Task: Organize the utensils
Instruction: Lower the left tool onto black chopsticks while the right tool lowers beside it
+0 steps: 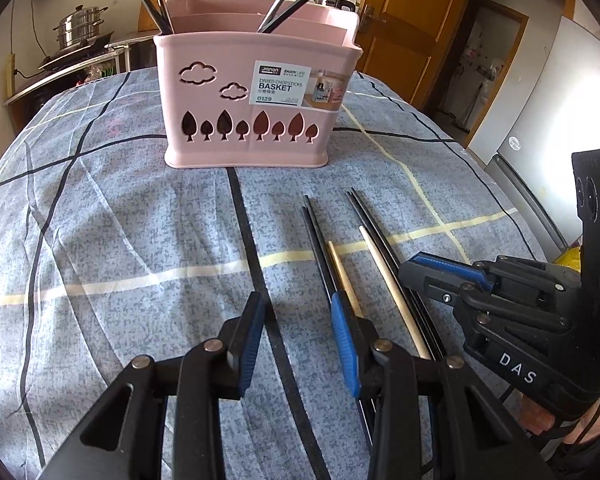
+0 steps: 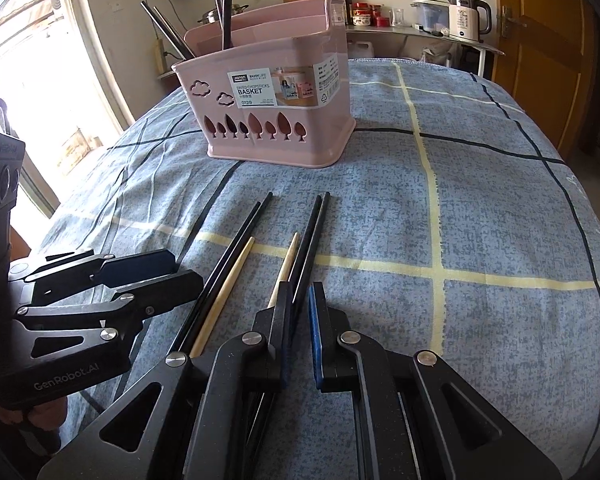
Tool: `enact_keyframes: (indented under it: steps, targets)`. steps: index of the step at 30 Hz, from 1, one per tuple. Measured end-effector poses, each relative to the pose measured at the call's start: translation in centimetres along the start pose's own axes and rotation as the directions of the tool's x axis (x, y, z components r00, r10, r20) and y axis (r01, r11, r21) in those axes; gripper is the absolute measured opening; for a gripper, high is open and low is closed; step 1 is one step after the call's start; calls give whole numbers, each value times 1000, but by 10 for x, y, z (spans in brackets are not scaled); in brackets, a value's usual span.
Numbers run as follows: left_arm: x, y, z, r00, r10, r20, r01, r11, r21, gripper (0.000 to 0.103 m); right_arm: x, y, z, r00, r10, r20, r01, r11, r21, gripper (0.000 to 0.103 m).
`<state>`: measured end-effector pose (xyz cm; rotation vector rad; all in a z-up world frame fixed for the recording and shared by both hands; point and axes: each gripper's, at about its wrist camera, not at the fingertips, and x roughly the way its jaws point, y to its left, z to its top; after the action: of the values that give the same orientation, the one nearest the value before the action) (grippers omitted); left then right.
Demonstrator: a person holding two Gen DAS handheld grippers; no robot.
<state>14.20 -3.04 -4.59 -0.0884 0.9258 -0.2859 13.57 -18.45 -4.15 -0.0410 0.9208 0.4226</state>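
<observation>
On the cloth (image 1: 120,240) before the basket (image 1: 260,100), chopsticks (image 2: 236,272) lie loose. Left gripper (image 1: 298,340) gapes empty; right gripper (image 2: 298,336) nearly closed, empty. Best straddle one pair squarely

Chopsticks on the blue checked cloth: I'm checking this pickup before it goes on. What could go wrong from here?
1. The pale wooden chopsticks lie tight against black chopsticks, so a claw could take a mixed bunch.
2. The left claw and right claw work close together and could collide.
3. Black utensils already lean out of the pink plastic basket; new chopsticks could snag on them.
</observation>
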Motion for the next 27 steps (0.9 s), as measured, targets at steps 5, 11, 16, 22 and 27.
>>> enact_keyframes:
  steps: [5,11,16,22,27]
  targets:
    - [0,0,1,1000,0,-2,0,1000,-3,36,2,-4,-1,1000,-4,-11,4,1000,15,10]
    - [3,-6,0,1000,20,3,-20,1000,15,41,3,1,-1,1000,-28,-12,28,1000,-13,10]
    - [3,-8,0,999,35,11,-35,999,26,41,3,-2,-1,1000,-19,-11,19,1000,-5,10]
    - [7,-13,2,997,68,24,-69,997,33,45,3,-2,-1,1000,-22,-11,22,1000,-6,10]
    - [8,-12,4,997,69,26,-70,997,21,48,2,-3,-1,1000,-21,-14,21,1000,-3,10]
